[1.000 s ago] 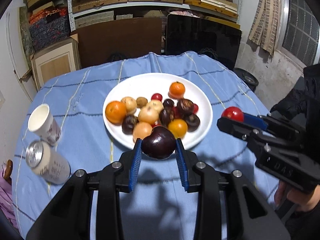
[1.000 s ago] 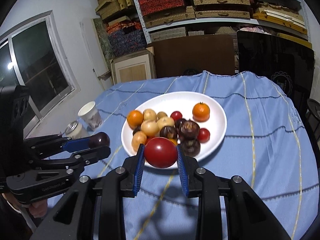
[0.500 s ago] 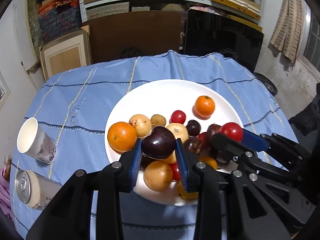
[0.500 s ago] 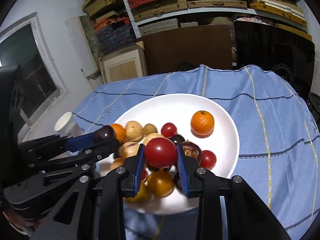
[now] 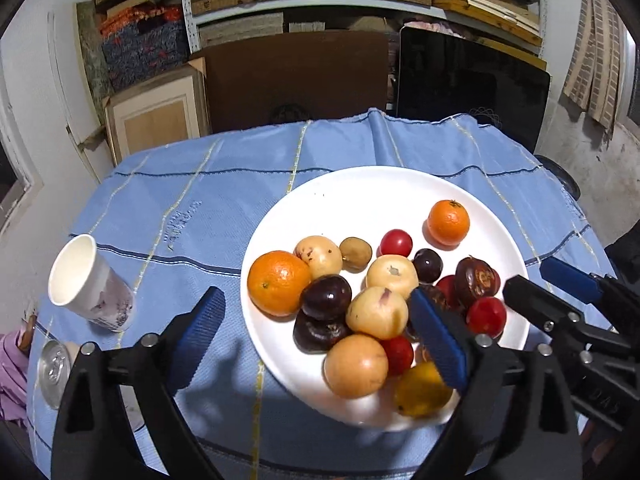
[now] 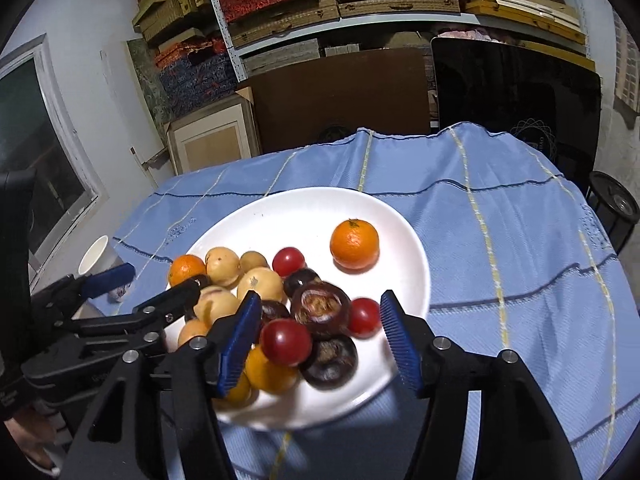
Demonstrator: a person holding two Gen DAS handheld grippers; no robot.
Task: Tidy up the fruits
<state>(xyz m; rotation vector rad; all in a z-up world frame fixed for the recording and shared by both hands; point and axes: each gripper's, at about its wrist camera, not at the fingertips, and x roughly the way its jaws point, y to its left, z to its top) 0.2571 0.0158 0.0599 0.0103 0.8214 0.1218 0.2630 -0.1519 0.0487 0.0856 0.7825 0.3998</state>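
The fruits lie heaped on a white plate (image 5: 360, 192) at the middle of the desk (image 5: 192, 216), which is covered by a blue checked cloth. On the plate's near half sit a large orange (image 5: 279, 282), three pale yellow fruits, several dark purple fruits and small red ones; a second orange (image 5: 448, 222) lies alone toward the plate's far right side.

The left gripper (image 5: 316, 338) hangs over the plate's near left rim, its fingers (image 5: 200, 332) opening and spread wide. A dark plum (image 5: 326, 297) rests on the pile between them, touched by neither pad.

The right gripper (image 6: 320, 338) hangs over the plate's near edge, its fingers (image 6: 400, 344) opening. A red fruit (image 6: 285, 342) sits on the heap just beside the left pad; contact there cannot be determined, and the right pad stands clear of it.

Left of the plate stand a white paper cup (image 5: 90, 284) and, nearer, a drink can (image 5: 54, 372). Beyond the desk, shelves hold stacked boxes.
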